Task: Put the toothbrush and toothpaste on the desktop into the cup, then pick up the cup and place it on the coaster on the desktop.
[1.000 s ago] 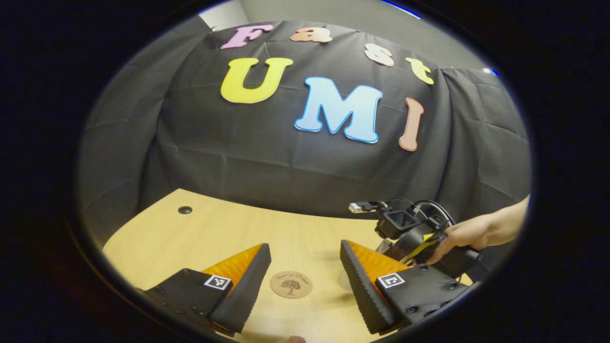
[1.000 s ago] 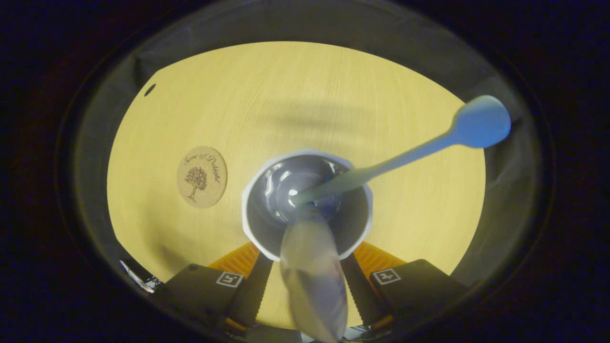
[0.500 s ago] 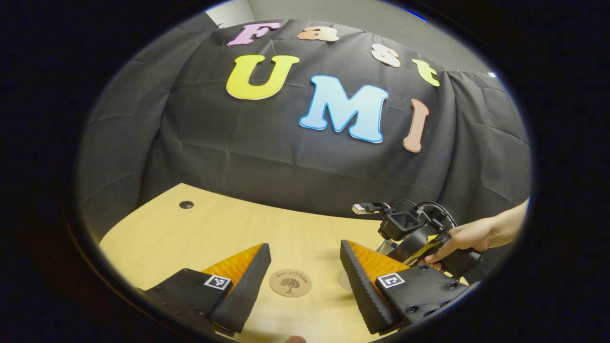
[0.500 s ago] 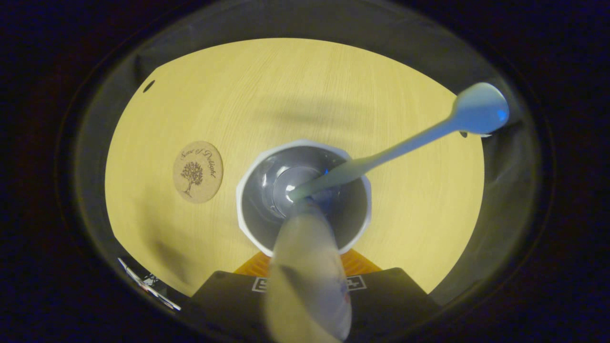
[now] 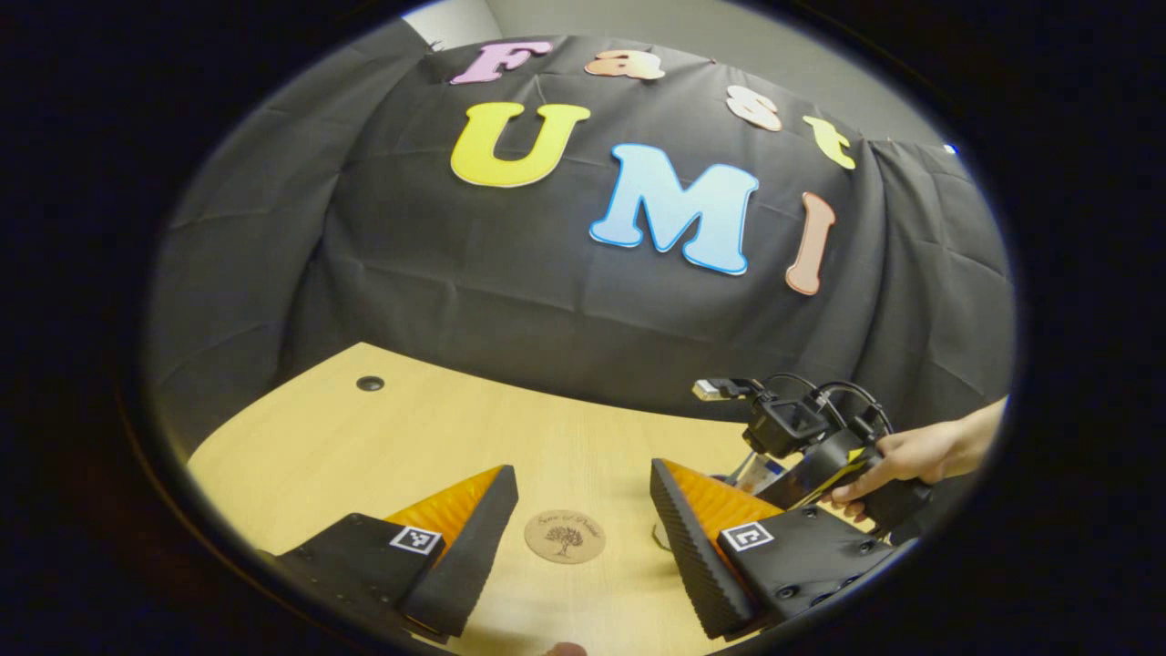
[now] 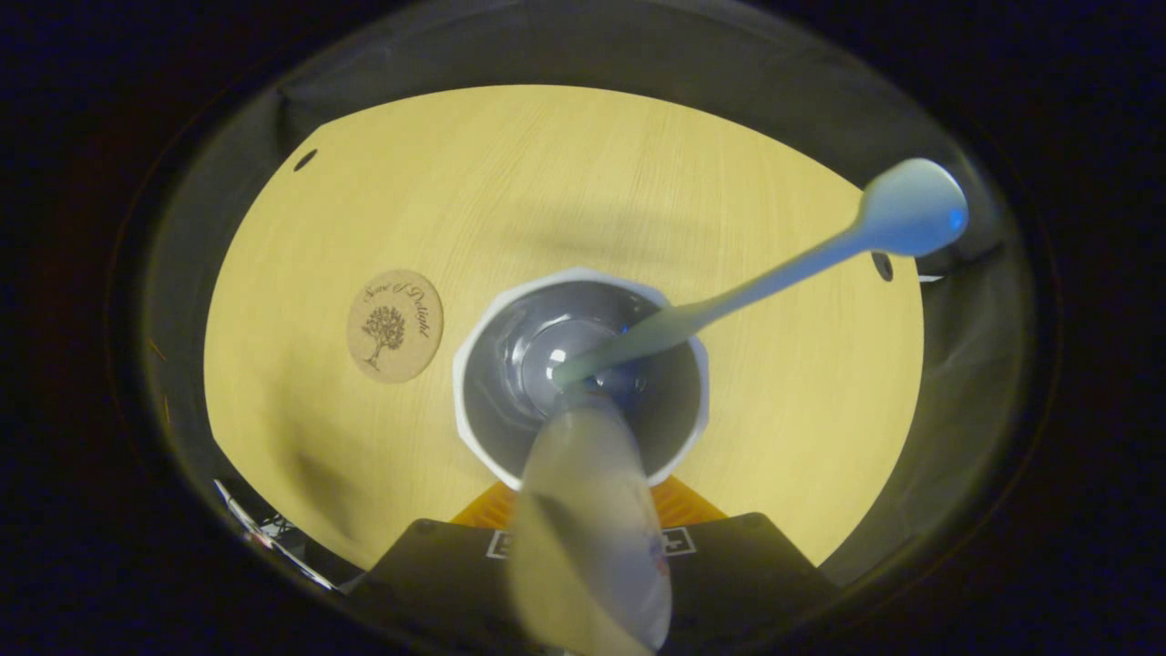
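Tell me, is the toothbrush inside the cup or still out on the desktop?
Inside. The toothbrush leans out of the cup, its lower end at the bottom, beside the toothpaste.

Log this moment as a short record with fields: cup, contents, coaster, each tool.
cup: white faceted cup standing on the light wooden desktop, not on the coaster
contents: pale blue-green toothbrush leaning out over the rim; blurred whitish toothpaste tube also standing in it
coaster: round brown cork coaster with a tree print, bare, apart from the cup
right tool: closed on the cup's near rim
left tool: open, holding nothing, coaster seen between its fingers
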Demonstrator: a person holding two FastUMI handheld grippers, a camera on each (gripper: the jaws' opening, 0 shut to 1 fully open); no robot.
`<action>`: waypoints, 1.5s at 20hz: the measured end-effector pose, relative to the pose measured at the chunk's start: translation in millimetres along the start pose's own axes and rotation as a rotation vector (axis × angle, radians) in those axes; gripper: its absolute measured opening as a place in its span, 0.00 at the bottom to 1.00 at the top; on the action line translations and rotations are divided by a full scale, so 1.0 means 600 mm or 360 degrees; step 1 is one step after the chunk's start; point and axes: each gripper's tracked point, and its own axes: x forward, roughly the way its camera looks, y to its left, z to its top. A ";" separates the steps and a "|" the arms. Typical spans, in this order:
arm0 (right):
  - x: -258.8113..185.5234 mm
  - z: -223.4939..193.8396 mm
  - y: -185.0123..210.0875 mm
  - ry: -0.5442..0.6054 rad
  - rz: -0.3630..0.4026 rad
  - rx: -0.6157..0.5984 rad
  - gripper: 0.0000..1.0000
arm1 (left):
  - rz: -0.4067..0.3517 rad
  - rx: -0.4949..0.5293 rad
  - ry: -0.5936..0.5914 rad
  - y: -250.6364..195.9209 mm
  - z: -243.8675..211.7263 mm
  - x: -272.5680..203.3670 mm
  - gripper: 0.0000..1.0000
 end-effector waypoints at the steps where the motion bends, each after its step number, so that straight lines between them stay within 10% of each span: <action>1: -0.006 -0.002 0.010 -0.0011 0.0012 -0.0020 0.45 | 0.0012 -0.0006 0.0004 0.005 -0.003 -0.003 0.94; 30: -0.009 0.087 0.238 0.0034 0.0059 -0.0322 0.39 | 0.0270 -0.0027 -0.0065 0.161 0.003 -0.139 0.96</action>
